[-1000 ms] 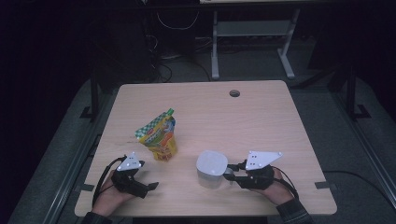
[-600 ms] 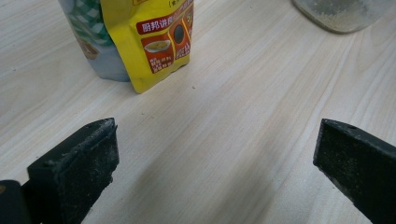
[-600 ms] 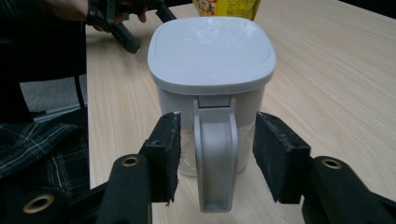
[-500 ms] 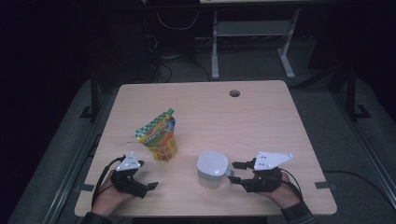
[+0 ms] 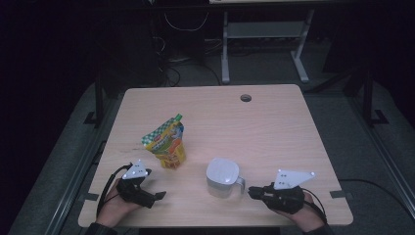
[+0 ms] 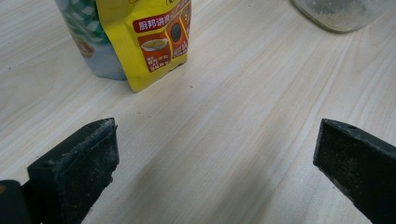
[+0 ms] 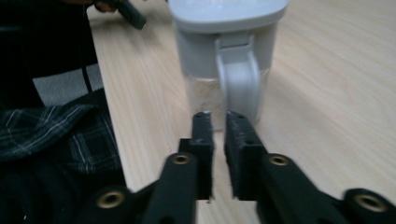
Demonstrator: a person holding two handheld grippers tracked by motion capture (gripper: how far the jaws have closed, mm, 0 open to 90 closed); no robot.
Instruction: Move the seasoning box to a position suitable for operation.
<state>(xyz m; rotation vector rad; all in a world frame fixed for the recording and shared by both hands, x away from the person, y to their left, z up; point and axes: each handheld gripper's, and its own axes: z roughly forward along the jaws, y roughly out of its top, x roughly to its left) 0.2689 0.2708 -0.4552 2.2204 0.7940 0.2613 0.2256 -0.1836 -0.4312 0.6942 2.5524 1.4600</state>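
On the wooden bench [image 5: 274, 127], the left gripper [image 5: 155, 197] rested near the front-left edge, its fingers [image 6: 79, 168] spread wide over bare wood with nothing between them. Just beyond it stood an upright yellow food pouch [image 5: 166, 143]. Right of the pouch sat the white lidded jug [image 5: 222, 177], handle turned toward the right gripper [image 5: 252, 192]. That gripper's fingers [image 7: 201, 140] had just been closing and stood nearly pressed together, empty, just short of the jug's handle [image 7: 239, 79].
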